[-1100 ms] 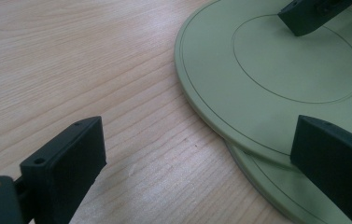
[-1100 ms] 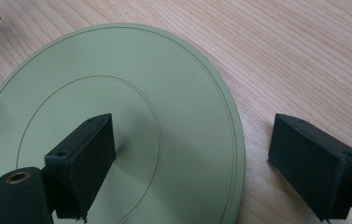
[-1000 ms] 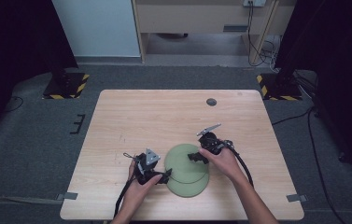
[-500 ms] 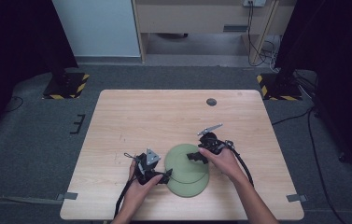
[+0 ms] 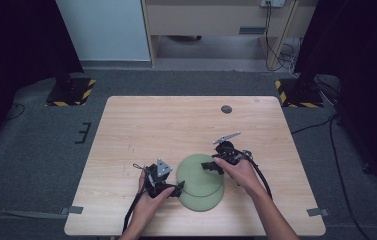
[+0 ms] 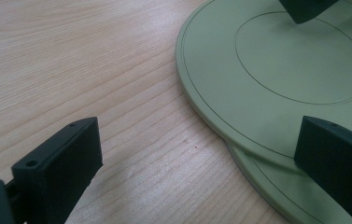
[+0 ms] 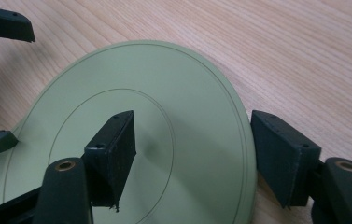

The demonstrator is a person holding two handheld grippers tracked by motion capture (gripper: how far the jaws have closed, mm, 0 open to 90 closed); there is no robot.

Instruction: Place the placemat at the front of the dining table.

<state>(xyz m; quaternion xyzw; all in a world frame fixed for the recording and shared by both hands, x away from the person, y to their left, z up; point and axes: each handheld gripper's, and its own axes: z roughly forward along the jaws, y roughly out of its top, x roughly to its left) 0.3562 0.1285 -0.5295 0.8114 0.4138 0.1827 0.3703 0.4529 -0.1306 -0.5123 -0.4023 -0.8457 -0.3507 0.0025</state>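
- Jaws of the right gripper (image 7: pixel 192 158) sit on both sides of the top green plate's (image 5: pixel 198 174) edge. One jaw is over the plate's middle and the other hangs just outside the rim. They have just been closing, with the rim between them, but there are gaps on both sides and the pads do not press yet.
- Jaws of the left gripper (image 6: pixel 197 158) are wide apart. One is over the bare bench (image 6: pixel 94 70) and one is over the plate edge at about 3 o'clock in its own view. It holds nothing.
- Two green plates lie stacked near the front middle of the bench. The bottom plate (image 5: pixel 207 202) peeks out at about 5 o'clock from under the top one.
- To do this step well, I think the right gripper should pinch only the top plate's rim, squeeze slowly, and lift one side a little first (so the bottom plate does not come up too).
- The left gripper could stay low by the stack at 9 o'clock and steady the bottom plate if it slides.
- The high view shows the whole bench, both hands, and a small dark round spot (image 5: pixel 226 109) far off at about 12 o'clock.
- The left gripper view shows the step between the two plate edges up close, which the high view makes hard to see.
- The right gripper view shows best how the rim sits between the jaws.
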